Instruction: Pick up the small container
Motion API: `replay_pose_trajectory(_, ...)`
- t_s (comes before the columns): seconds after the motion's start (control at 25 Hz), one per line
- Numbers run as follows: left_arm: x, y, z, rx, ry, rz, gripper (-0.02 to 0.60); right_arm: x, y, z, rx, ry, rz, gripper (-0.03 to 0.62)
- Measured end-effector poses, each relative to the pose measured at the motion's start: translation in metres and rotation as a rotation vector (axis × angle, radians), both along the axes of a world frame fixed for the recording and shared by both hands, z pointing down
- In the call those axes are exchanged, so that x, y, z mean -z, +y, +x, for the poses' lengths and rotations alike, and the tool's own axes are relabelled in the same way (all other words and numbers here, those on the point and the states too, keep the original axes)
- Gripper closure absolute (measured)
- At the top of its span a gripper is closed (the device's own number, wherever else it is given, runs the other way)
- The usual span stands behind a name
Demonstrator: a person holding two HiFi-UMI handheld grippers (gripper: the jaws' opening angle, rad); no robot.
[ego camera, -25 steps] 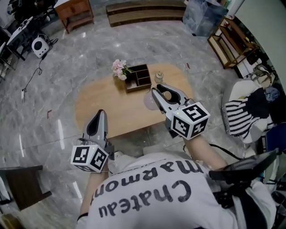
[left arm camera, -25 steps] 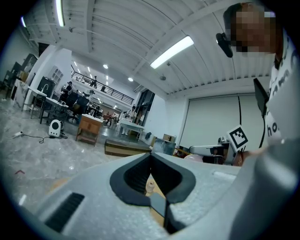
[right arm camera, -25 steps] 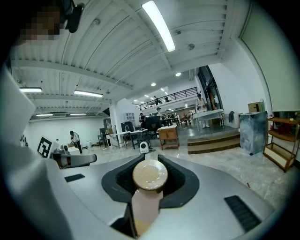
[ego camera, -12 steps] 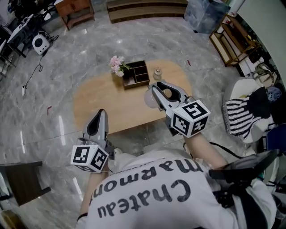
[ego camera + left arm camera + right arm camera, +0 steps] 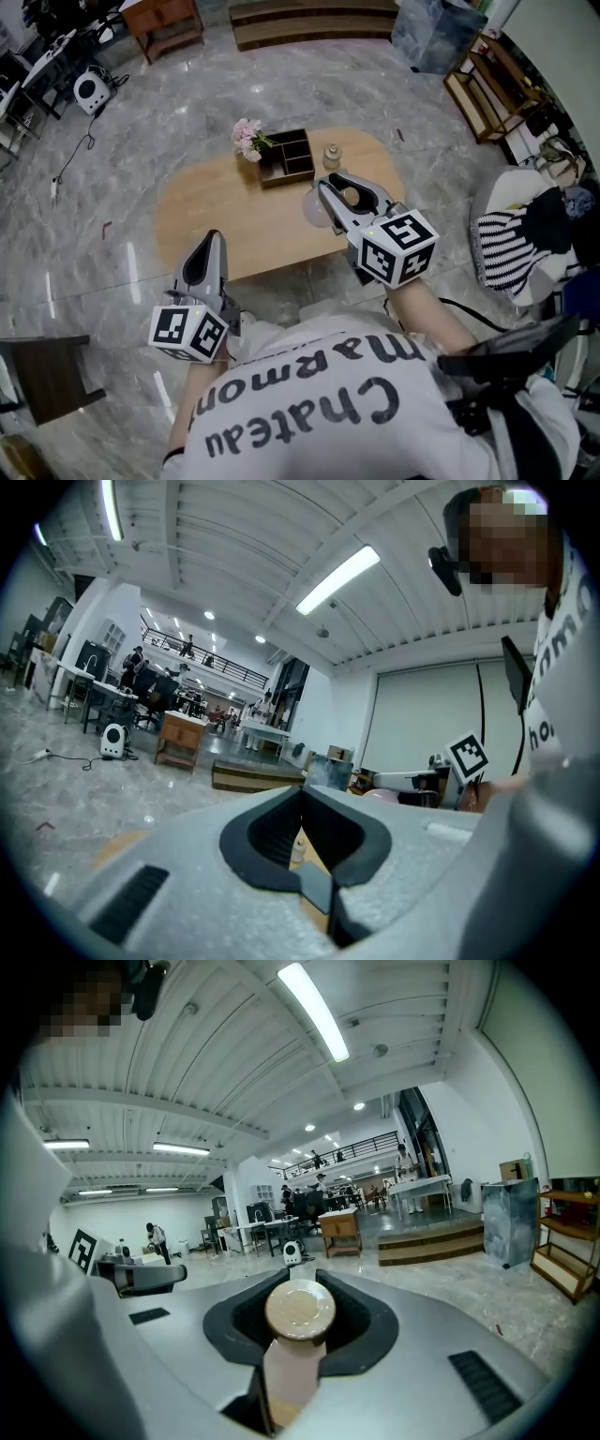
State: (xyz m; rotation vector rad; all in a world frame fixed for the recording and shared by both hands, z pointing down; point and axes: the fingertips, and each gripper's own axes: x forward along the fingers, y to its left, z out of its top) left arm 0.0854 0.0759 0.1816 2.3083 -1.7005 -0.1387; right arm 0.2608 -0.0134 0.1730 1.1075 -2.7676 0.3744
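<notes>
My right gripper (image 5: 335, 183) hangs over the right end of the oval wooden table (image 5: 225, 220), shut on the small container (image 5: 350, 198). That container is a pale bottle with a round tan lid (image 5: 300, 1309) and stands upright between the jaws of the right gripper (image 5: 300, 1276). My left gripper (image 5: 211, 236) is held near the table's front edge, off to the left, jaws shut with nothing in them. In the left gripper view the pads of the left gripper (image 5: 302, 787) meet at the tip.
On the table's far side stand a dark wooden organiser box (image 5: 288, 159), pink flowers (image 5: 247, 139) and a small bottle (image 5: 332, 156). A clear round thing (image 5: 314, 210) lies under my right gripper. A striped bag (image 5: 511, 246) and a shelf (image 5: 487, 89) are to the right.
</notes>
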Motion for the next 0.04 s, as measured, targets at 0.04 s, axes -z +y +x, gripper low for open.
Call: replay_pose_trajectory(0.04,0.0004,0.0003,0.0002,0.003,-0.001,0.001,0.568,-0.0003,0.0,0.0004,0.001,0.001,0.0,0.507)
